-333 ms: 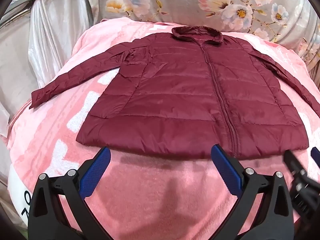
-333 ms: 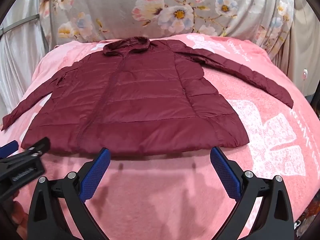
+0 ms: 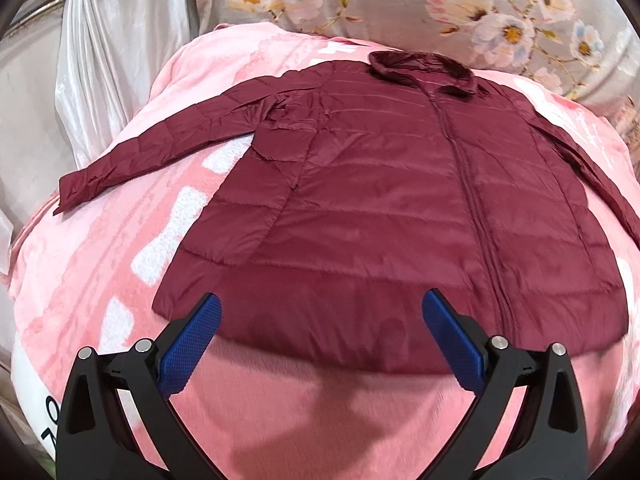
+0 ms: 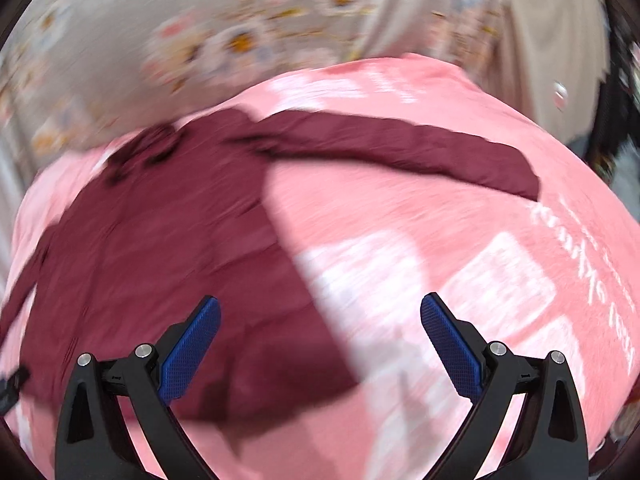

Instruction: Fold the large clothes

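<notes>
The maroon quilted jacket (image 3: 400, 208) lay front-up and zipped, spread flat on the pink blanket (image 3: 100, 272), sleeves out to either side; I saw my left gripper (image 3: 322, 332) hanging above its hem, jaws wide, nothing between them; my right gripper (image 4: 320, 336) was wide and empty too, over the jacket's edge, its view blurred.

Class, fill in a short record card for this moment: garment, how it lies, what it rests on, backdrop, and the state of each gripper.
Garment: maroon quilted jacket
Lay: spread flat, front up, zip closed, both sleeves out to the sides
Surface: pink blanket
Backdrop: floral fabric
Left gripper: open, holding nothing, over the jacket's hem
Right gripper: open, holding nothing, over the jacket's side edge; its view is motion-blurred
</notes>
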A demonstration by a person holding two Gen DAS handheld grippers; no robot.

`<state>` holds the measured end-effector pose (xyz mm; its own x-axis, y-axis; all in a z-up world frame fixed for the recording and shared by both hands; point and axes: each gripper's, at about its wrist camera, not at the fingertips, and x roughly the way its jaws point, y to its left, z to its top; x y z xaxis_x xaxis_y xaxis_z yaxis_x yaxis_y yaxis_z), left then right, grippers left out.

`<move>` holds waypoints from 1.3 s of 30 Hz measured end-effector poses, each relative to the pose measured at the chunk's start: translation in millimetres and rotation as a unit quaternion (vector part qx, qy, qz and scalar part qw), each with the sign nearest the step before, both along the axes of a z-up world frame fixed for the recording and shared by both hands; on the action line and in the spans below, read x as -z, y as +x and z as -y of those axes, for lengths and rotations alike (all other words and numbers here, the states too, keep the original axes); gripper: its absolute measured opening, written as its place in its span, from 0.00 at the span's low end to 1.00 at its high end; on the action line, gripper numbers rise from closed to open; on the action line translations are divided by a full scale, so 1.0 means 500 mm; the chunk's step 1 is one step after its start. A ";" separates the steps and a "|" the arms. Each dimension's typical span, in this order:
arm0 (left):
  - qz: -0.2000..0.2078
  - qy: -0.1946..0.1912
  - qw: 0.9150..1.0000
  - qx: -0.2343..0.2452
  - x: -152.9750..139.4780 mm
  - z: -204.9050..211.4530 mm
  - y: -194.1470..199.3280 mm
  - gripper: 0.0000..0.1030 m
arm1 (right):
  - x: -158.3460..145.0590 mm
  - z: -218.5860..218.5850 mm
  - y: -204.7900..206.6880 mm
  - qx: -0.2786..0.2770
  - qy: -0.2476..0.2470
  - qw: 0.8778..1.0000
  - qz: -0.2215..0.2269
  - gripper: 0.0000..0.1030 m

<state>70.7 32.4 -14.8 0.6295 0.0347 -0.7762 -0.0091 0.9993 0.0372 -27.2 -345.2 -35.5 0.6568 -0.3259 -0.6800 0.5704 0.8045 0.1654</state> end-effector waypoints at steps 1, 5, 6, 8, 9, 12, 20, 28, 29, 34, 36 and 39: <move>-0.001 -0.002 1.000 -0.004 0.001 -0.006 0.011 0.95 | 0.008 0.037 0.008 0.020 0.018 1.000 -0.006 0.95; 0.002 0.007 1.000 -0.023 0.004 -0.023 0.046 0.95 | 0.034 0.171 0.009 0.088 0.066 0.994 0.004 0.95; 0.004 0.013 1.000 -0.027 0.004 -0.025 0.056 0.95 | 0.051 0.203 0.020 0.107 0.077 0.991 -0.015 0.94; 0.006 0.022 0.999 -0.034 0.003 -0.031 0.074 0.95 | 0.063 0.271 0.024 0.131 0.102 0.986 0.026 0.91; 0.007 0.025 0.999 -0.036 0.002 -0.033 0.083 0.95 | 0.072 0.296 0.026 0.145 0.108 0.983 0.029 0.89; 0.008 0.026 0.999 -0.044 0.002 -0.038 0.113 0.95 | 0.091 0.368 0.030 0.182 0.116 0.976 0.037 0.70; -0.009 0.008 0.999 -0.031 0.027 -0.005 0.177 0.95 | 0.082 0.441 0.084 0.210 0.110 0.970 0.050 0.42; -0.018 0.026 0.999 -0.013 0.059 0.032 0.203 0.95 | -0.060 0.379 0.212 0.141 0.045 0.983 0.110 0.06; -0.017 0.025 0.999 -0.014 0.059 0.032 0.206 0.95 | -0.105 0.332 0.241 0.101 0.023 0.986 0.127 0.06; -0.020 0.006 0.999 -0.027 0.058 0.013 0.214 0.95 | -0.226 0.074 0.362 -0.102 -0.035 0.981 0.162 0.06; -0.018 0.003 0.999 -0.029 0.056 0.007 0.215 0.95 | -0.229 -0.014 0.387 -0.163 -0.040 0.972 0.161 0.06; -0.016 0.000 0.999 -0.032 0.052 -0.010 0.215 0.95 | -0.216 -0.166 0.444 -0.264 -0.041 0.952 0.146 0.06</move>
<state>178.1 37.3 -40.8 0.6005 0.0743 -0.7962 -0.0717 0.9967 0.0389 195.0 -262.1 72.5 0.9010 0.0588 -0.4299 0.0216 0.9835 0.1798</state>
